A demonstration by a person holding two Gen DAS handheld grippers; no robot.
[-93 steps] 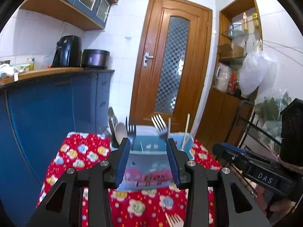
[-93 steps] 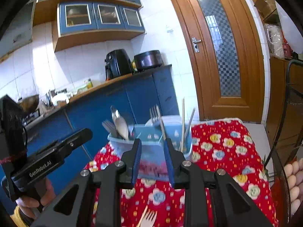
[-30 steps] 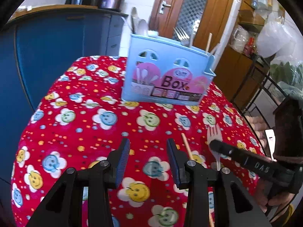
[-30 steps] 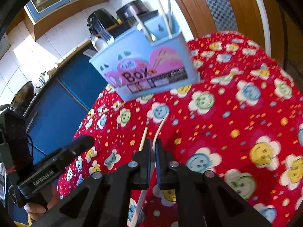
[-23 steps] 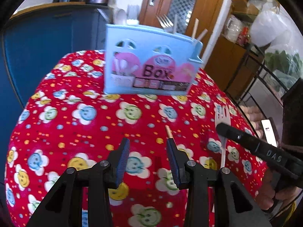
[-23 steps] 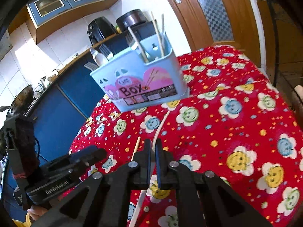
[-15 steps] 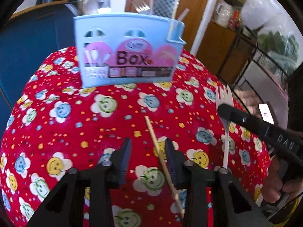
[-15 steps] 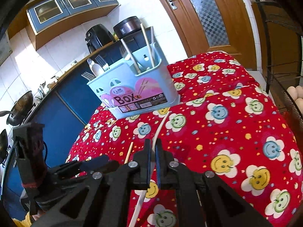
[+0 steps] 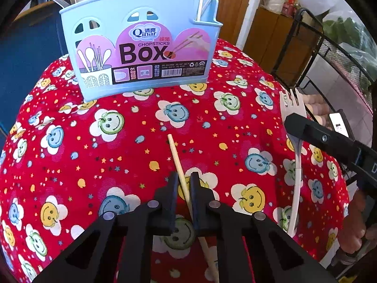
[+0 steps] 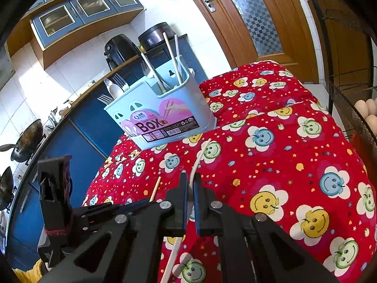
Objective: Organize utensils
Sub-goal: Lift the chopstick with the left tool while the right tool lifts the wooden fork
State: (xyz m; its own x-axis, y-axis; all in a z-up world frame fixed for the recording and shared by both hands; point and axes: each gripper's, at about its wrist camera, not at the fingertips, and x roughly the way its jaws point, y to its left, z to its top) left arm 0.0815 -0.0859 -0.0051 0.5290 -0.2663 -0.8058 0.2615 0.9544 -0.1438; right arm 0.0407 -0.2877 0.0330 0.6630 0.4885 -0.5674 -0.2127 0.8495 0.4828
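A light blue chopsticks box (image 9: 141, 40) stands at the far side of the red flowered tablecloth (image 9: 70, 141), with forks, spoons and chopsticks in it; it also shows in the right wrist view (image 10: 162, 113). My left gripper (image 9: 183, 181) is shut on a wooden chopstick (image 9: 175, 152) that lies on the cloth. My right gripper (image 10: 190, 179) is shut on a white plastic fork (image 10: 198, 158). In the left wrist view the fork (image 9: 293, 108) shows held in the right gripper's fingers (image 9: 306, 129), its tines pointing away.
A blue kitchen counter (image 10: 70, 146) with an air fryer and a cooker runs behind the table on the left. A wooden door (image 10: 259, 18) and a black wire rack (image 9: 329, 54) with eggs stand on the right. The table edge drops off on every side.
My left gripper has closed its jaws around the wooden chopstick. My right gripper stayed shut on the fork and drew back a little from the box.
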